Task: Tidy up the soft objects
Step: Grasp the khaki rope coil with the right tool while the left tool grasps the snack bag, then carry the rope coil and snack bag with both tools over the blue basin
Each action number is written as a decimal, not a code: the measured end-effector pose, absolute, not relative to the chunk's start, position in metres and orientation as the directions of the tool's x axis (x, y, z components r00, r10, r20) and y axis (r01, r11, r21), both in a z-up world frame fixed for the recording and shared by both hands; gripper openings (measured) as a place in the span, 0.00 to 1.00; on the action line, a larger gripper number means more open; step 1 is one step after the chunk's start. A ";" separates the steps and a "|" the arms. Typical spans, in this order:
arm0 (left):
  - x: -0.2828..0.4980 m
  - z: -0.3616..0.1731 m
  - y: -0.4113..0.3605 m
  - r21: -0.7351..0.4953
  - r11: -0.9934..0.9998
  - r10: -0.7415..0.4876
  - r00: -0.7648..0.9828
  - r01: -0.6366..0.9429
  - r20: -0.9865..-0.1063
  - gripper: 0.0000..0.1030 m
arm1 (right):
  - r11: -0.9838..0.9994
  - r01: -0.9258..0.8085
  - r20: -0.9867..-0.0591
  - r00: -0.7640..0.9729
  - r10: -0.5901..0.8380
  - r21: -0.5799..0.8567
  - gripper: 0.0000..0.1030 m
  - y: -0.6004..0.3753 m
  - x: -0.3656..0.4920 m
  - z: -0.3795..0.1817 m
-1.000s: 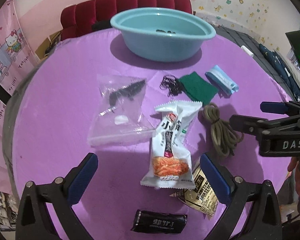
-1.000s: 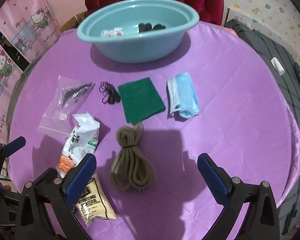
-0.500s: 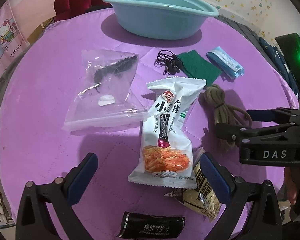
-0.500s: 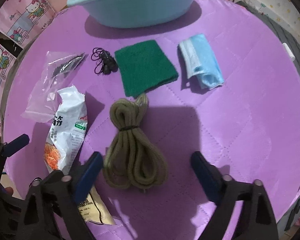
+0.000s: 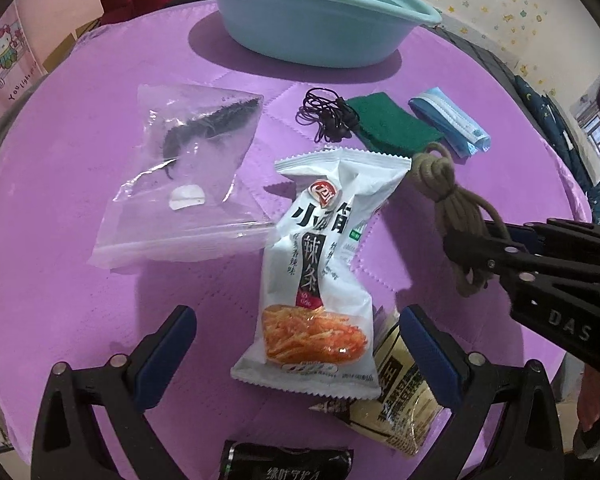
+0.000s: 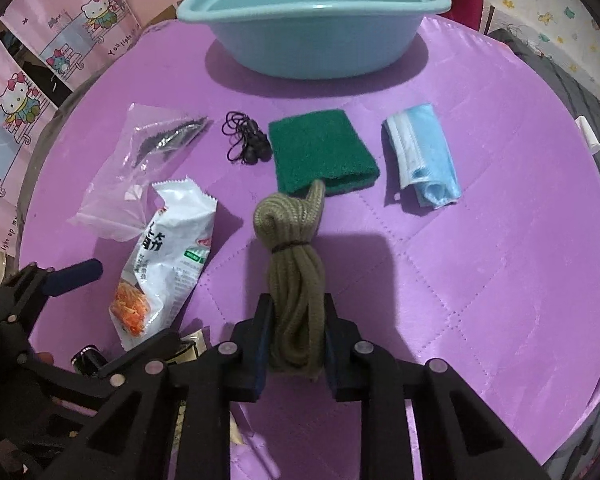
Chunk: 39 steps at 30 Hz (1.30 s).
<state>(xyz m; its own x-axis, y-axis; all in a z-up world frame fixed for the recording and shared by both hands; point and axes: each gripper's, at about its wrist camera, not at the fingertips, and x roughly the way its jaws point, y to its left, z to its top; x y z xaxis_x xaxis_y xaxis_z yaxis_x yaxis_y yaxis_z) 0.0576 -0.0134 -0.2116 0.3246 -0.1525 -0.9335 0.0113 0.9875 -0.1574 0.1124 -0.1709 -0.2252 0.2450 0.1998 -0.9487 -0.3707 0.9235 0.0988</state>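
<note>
Right gripper (image 6: 296,338): your fingers (image 6: 260,344) are clamping the near end of the rope bundle (image 6: 294,268), which is lying on the bench (image 6: 480,240). Its long axis is running straight ahead toward the basin (image 6: 312,36). Left gripper (image 5: 296,348): fingers are standing apart over the snack packet (image 5: 320,276).

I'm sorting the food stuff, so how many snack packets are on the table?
2: the white packet lies mid-table between the open left gripper fingers; the yellow packet sits partly under it. Others may be hidden.
</note>
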 end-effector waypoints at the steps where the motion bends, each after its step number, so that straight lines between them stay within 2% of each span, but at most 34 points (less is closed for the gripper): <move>1: 0.059 -0.213 -0.013 -0.162 0.987 -0.157 0.317 0.012 -0.935 0.91 | 0.924 -0.368 -0.947 0.248 0.202 0.101 0.22 -0.172 0.112 -0.224; 2: 0.060 -0.215 -0.014 -0.167 0.986 -0.164 0.308 0.016 -0.937 0.84 | 0.925 -0.366 -0.947 0.252 0.201 0.099 0.22 -0.169 0.107 -0.222; 3: 0.061 -0.216 -0.015 -0.168 0.986 -0.166 0.302 0.019 -0.939 0.66 | 0.927 -0.363 -0.946 0.256 0.199 0.096 0.22 -0.169 0.105 -0.221; 4: 0.062 -0.217 -0.016 -0.167 0.986 -0.166 0.295 0.024 -0.941 0.58 | 0.928 -0.360 -0.945 0.260 0.197 0.095 0.22 -0.170 0.104 -0.221; 5: 0.063 -0.218 -0.018 -0.165 0.986 -0.167 0.294 0.033 -0.941 0.58 | 0.930 -0.356 -0.945 0.261 0.196 0.095 0.22 -0.171 0.104 -0.220; 7: 0.062 -0.214 -0.019 -0.196 0.979 -0.203 0.303 0.054 -0.931 0.48 | 0.934 -0.344 -0.945 0.264 0.192 0.094 0.22 -0.173 0.103 -0.220; 14: 0.056 -0.198 -0.019 -0.212 0.972 -0.232 0.314 0.098 -0.921 0.44 | 0.937 -0.338 -0.943 0.274 0.188 0.089 0.22 -0.173 0.101 -0.207; 26: 0.045 -0.165 -0.010 -0.231 0.966 -0.259 0.359 0.118 -0.897 0.44 | 0.939 -0.327 -0.934 0.292 0.208 0.107 0.22 -0.180 0.100 -0.183; 39: 0.046 -0.129 -0.003 -0.190 0.964 -0.252 0.420 0.184 -0.872 0.44 | 0.940 -0.329 -0.914 0.348 0.208 0.088 0.22 -0.178 0.099 -0.149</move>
